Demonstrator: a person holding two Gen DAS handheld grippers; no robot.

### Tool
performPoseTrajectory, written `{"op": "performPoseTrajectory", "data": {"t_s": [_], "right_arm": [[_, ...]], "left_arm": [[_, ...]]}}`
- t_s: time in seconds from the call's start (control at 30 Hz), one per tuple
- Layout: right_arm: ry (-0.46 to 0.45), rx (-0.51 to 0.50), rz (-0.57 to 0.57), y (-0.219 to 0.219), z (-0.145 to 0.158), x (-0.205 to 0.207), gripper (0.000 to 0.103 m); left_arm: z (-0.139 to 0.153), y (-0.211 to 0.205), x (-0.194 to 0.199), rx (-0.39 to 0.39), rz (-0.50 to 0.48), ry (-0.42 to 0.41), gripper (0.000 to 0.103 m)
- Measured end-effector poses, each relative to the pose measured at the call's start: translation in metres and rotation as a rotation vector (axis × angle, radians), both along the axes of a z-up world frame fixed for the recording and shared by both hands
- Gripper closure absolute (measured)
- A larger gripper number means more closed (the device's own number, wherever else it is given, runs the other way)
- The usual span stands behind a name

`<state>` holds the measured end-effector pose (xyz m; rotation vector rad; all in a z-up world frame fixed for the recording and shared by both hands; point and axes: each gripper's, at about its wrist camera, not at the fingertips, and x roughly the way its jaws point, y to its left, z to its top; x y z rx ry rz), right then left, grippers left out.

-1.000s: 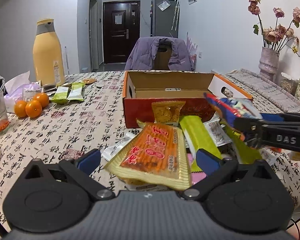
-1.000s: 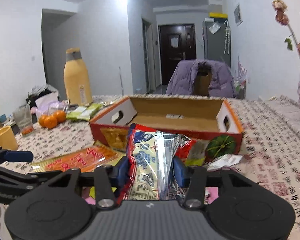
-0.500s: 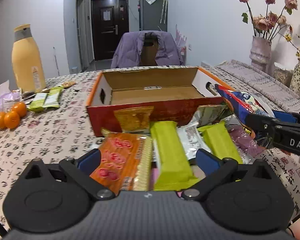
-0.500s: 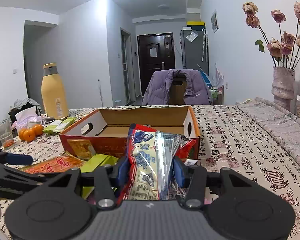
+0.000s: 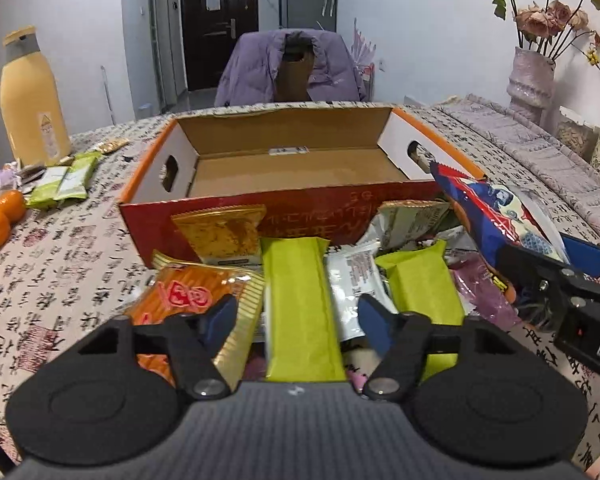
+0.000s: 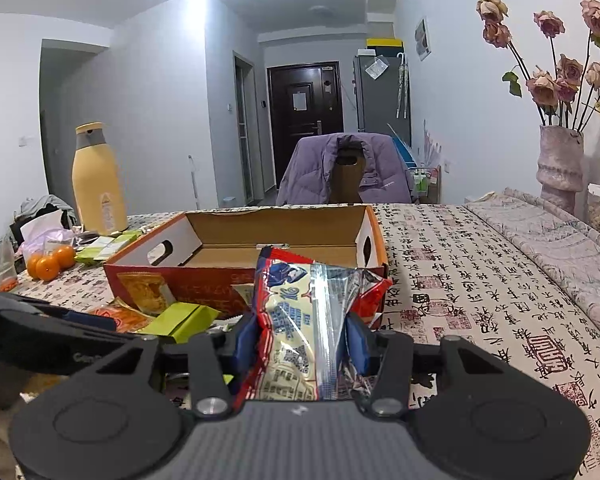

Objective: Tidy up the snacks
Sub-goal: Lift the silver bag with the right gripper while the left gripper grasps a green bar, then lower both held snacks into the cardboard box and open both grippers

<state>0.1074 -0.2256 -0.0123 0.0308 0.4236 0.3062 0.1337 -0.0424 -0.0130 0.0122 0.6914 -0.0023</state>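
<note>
**Two claws working the snack pile**

The left claw [image 5: 294, 316] is hovering low over the pile, its jaws just closing in around a green bar [image 5: 298, 304] without pinching it. The right claw [image 6: 302, 338] is clamping a red-and-blue snack bag [image 6: 308, 312] upright above the counter [image 6: 480, 300]. Just beyond the pile, the cardboard box [image 5: 284, 200] is sitting open.

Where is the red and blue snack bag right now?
The red and blue snack bag is clamped in the right hand-held gripper, in front of the cardboard box.
</note>
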Motion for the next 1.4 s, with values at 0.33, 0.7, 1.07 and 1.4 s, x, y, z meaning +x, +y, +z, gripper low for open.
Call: {"op": "performPoseTrajectory", "data": {"t_s": [0.33,0.7,1.07,1.4], "right_arm": [[-0.01,-0.01,-0.007,0.0,-0.002,0.004,0.056],[-0.004,0.0,-0.004,-0.001,-0.005,0.005,0.056],[-0.03,0.004,-0.011,-0.003,0.003,0.004,0.056],[-0.107,-0.023,0.008,0.013,0.036,0.032,0.056]], "left_arm": [[-0.012,0.001,0.013,-0.051,0.019,0.064,0.063],[-0.008,-0.005,0.002,-0.025,0.005,0.031,0.067],[0.018,-0.003,-0.012,-0.022,-0.011,-0.062,0.067],[0.064,0.001,0.007,-0.037,-0.008,-0.16,0.067]]}}
